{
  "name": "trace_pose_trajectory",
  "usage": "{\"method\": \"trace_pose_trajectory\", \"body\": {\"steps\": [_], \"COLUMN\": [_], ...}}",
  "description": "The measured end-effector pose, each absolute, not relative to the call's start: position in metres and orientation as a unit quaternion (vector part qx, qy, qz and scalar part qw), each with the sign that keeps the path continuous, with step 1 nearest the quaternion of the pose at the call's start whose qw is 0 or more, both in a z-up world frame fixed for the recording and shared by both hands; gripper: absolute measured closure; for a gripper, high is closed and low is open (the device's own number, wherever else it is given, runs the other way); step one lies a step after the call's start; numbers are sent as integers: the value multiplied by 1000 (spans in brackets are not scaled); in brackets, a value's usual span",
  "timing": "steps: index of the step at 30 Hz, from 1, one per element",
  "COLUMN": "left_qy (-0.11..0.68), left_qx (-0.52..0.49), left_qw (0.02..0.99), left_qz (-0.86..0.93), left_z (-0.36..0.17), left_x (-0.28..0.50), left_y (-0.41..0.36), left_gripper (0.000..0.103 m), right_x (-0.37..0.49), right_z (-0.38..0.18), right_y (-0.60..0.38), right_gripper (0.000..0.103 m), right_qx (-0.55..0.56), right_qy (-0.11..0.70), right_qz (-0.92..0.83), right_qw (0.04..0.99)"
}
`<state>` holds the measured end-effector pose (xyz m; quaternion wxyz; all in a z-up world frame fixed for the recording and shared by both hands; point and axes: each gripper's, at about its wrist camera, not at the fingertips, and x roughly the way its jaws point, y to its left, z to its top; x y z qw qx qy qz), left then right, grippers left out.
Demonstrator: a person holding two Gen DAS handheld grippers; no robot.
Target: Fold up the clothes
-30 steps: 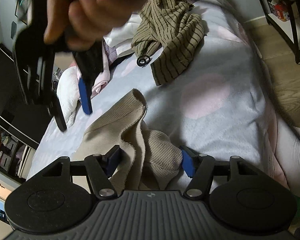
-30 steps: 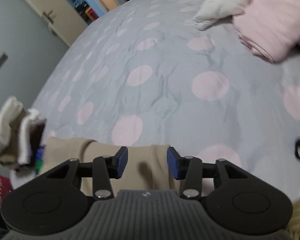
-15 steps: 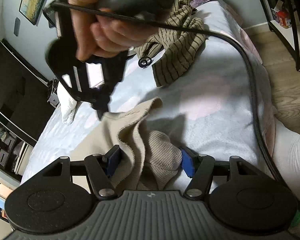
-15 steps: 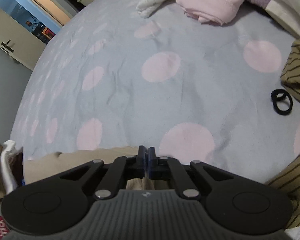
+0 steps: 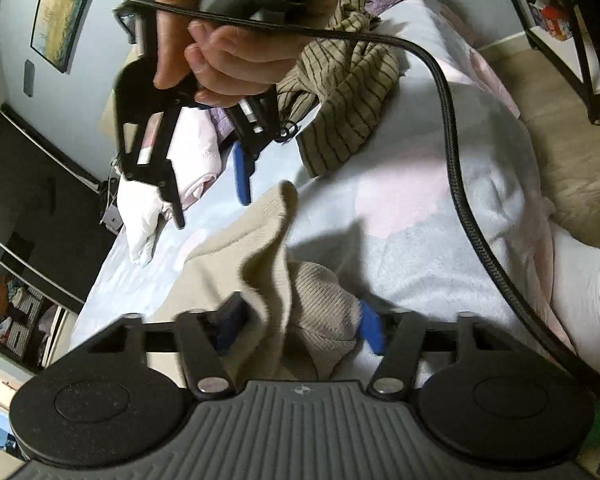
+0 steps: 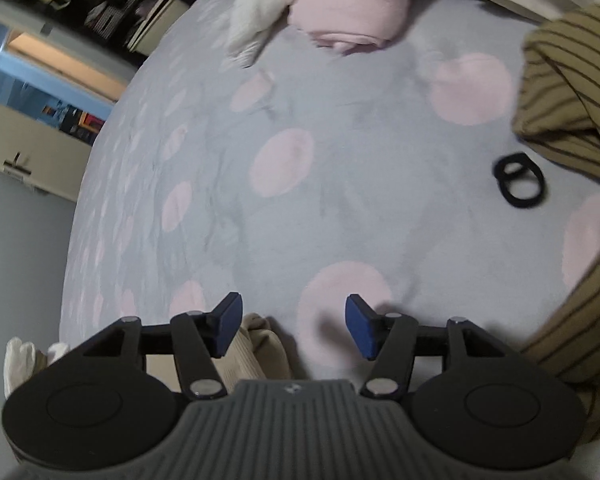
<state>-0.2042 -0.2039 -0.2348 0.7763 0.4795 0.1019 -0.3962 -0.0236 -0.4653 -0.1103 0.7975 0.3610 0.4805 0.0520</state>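
A beige ribbed knit garment (image 5: 260, 264) lies bunched on the grey bed cover with pink dots (image 5: 412, 216). My left gripper (image 5: 296, 330) is open, its jaws wide on either side of a raised fold of the garment. My right gripper (image 6: 294, 326) is open and empty, above the garment's far corner (image 6: 260, 348); it also shows in the left wrist view (image 5: 212, 196), held in a hand above the cloth. A brown striped garment (image 5: 340, 92) lies crumpled further back, also in the right wrist view (image 6: 572, 92).
Folded pink (image 6: 352, 4) and white (image 6: 260, 4) clothes sit at the far side of the bed. A black hair tie (image 6: 518, 184) lies near the striped garment. A black cable (image 5: 456, 184) runs across the bed. The wooden floor (image 5: 572, 152) is to the right.
My right gripper was shut on the beige garment's corner half a second ago; it has opened, let go and lifted. The left gripper has stayed open around the fold.
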Motion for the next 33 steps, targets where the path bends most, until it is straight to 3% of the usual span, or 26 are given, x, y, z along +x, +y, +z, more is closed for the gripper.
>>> {"method": "trace_pose_trajectory", "body": {"steps": [4, 14, 18, 22, 24, 25, 26, 33], "left_qy": [110, 102, 93, 90, 90, 90, 92, 104], "left_qx": [442, 311, 306, 299, 297, 297, 296, 195], "left_qw": [792, 866, 872, 878, 879, 880, 880, 914], "left_qz": [-406, -378, -371, -363, -361, -360, -360, -339], "left_z": [-219, -177, -170, -168, -168, -167, -166, -148], "left_x": [-195, -193, -200, -209, -211, -212, -213, -213], "left_y": [-193, -163, -159, -156, -156, -155, -154, -138], "left_gripper": [77, 79, 79, 79, 79, 79, 79, 79], "right_x": [-25, -23, -24, -26, -28, -29, -27, -18], "right_z": [-107, -111, -135, -158, -166, -166, -157, -85], "right_y": [-465, -463, -458, -441, -434, -430, -427, -394], "right_gripper": [40, 38, 24, 22, 29, 54, 64, 72], "right_qx": [365, 411, 489, 495, 503, 502, 487, 406], "right_qy": [477, 484, 505, 533, 540, 539, 535, 511], "right_qz": [57, 115, 158, 166, 167, 171, 174, 180], "right_qw": [798, 764, 693, 666, 654, 655, 668, 736]}}
